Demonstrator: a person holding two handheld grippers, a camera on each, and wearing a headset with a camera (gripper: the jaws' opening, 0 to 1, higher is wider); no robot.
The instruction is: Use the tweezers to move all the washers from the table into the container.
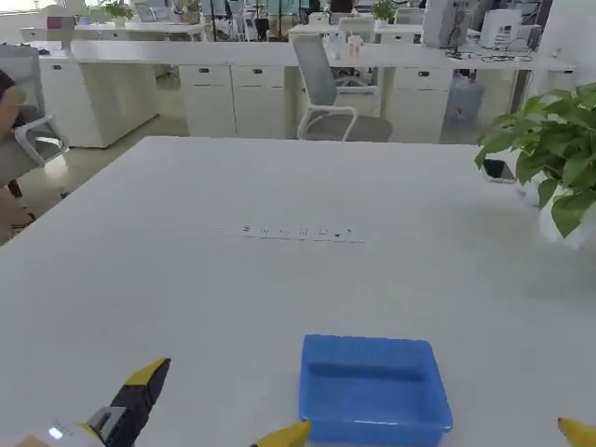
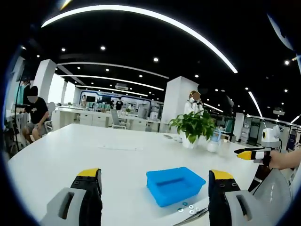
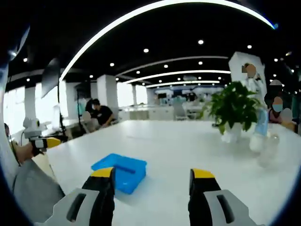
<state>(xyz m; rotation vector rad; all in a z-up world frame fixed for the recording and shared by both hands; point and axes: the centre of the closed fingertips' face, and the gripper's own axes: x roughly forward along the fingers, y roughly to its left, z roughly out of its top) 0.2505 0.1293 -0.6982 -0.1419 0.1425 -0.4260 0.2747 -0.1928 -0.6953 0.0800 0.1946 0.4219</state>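
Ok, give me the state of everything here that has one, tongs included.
left tongs: open, holding nothing.
right tongs: open, holding nothing.
container: upright, open top, looks empty.
washers: loose on the table beside the container, none inside.
tweezers: lying by the washers, not gripped.
potted plant: upright.

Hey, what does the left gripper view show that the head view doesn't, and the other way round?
Left gripper view: small washers on the table beside the blue container, a thin metal tip that looks like the tweezers, and the right gripper held up in a hand. Head view: an office chair beyond the table and a faint row of marks on it. Shared: the blue container, the potted plant, the white table.
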